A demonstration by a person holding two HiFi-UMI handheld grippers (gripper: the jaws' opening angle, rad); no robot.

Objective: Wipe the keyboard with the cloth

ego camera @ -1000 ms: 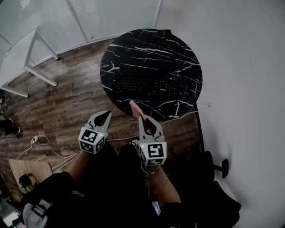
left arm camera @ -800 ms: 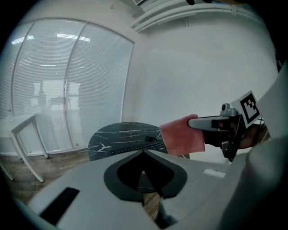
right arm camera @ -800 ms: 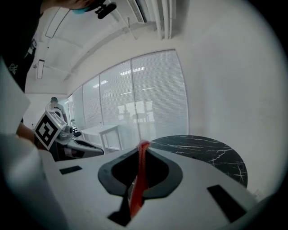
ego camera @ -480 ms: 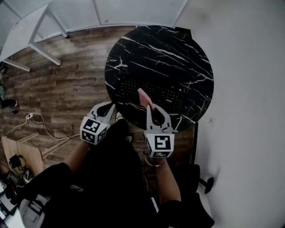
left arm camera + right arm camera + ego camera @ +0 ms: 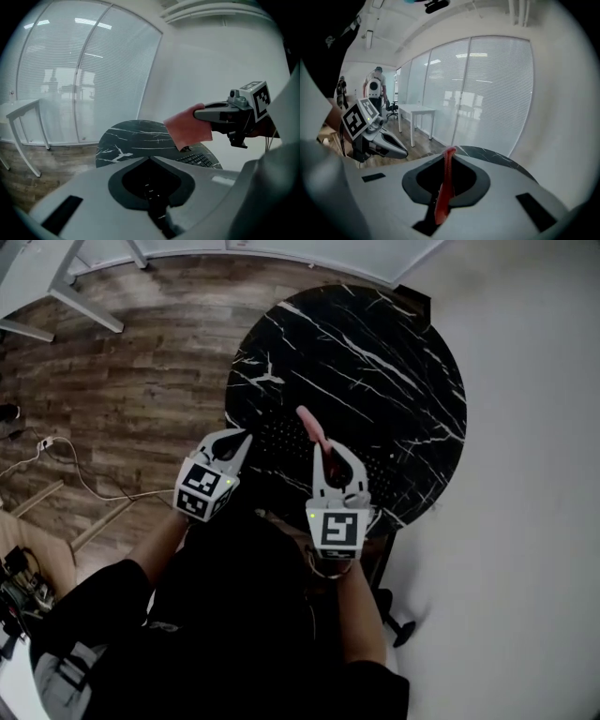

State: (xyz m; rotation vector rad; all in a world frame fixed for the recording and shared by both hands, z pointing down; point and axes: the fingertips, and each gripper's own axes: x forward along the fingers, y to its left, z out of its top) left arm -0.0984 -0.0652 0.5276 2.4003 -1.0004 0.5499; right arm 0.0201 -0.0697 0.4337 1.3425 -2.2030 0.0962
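Note:
A black keyboard (image 5: 281, 440) lies on the near part of a round black marble table (image 5: 375, 362). My right gripper (image 5: 324, 448) is shut on a pink cloth (image 5: 312, 427) that sticks up from its jaws above the keyboard. In the right gripper view the cloth (image 5: 446, 187) stands edge-on between the jaws. My left gripper (image 5: 239, 435) is shut and holds nothing, hovering at the table's near left edge. The left gripper view shows the right gripper (image 5: 202, 112), the hanging cloth (image 5: 187, 129) and part of the keyboard (image 5: 197, 160).
Wood floor surrounds the table, with a white wall close on its right. A white desk (image 5: 417, 112) stands at the far left by blinds-covered glass. Cables (image 5: 47, 451) lie on the floor at left. A person (image 5: 375, 91) stands far back in the room.
Both grippers have moved forward from in front of the table to over its near edge. The cloth now hangs above the keyboard. The right gripper's hold is unchanged.

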